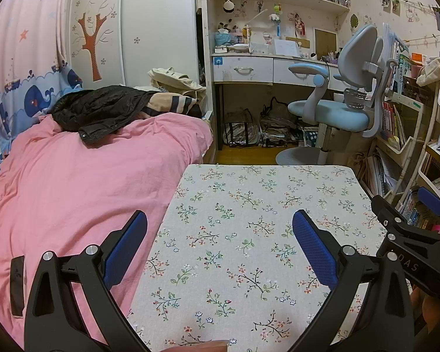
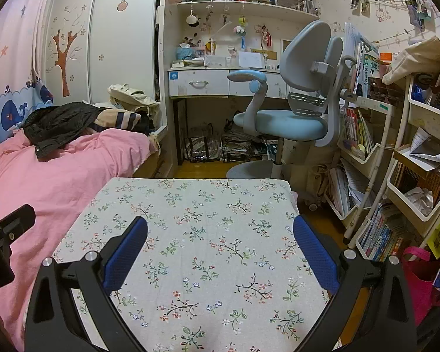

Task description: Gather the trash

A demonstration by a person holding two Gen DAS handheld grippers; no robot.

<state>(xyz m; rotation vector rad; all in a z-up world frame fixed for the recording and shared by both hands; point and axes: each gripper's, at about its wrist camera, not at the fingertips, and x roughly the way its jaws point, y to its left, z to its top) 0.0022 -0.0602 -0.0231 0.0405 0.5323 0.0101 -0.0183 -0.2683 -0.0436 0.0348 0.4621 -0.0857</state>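
My left gripper (image 1: 220, 217) is open above a small table covered with a floral cloth (image 1: 249, 199), with nothing between its blue pads. My right gripper (image 2: 220, 223) is also open over the same floral cloth (image 2: 202, 202), holding nothing. The right tool's black frame (image 1: 410, 234) shows at the right edge of the left wrist view. The left tool's frame (image 2: 6, 234) shows at the left edge of the right wrist view. Crumpled white paper (image 2: 419, 199) lies in a bin of the white shelf cart on the right. I see no loose item on the cloth.
A bed with a pink cover (image 1: 58, 190) borders the table's left side, with a black jacket (image 1: 96, 111) on it. A blue desk chair (image 2: 290, 117) stands beyond the table before a desk (image 1: 243, 70). Book carts (image 2: 366, 152) and a pink bag (image 2: 419, 278) crowd the right.
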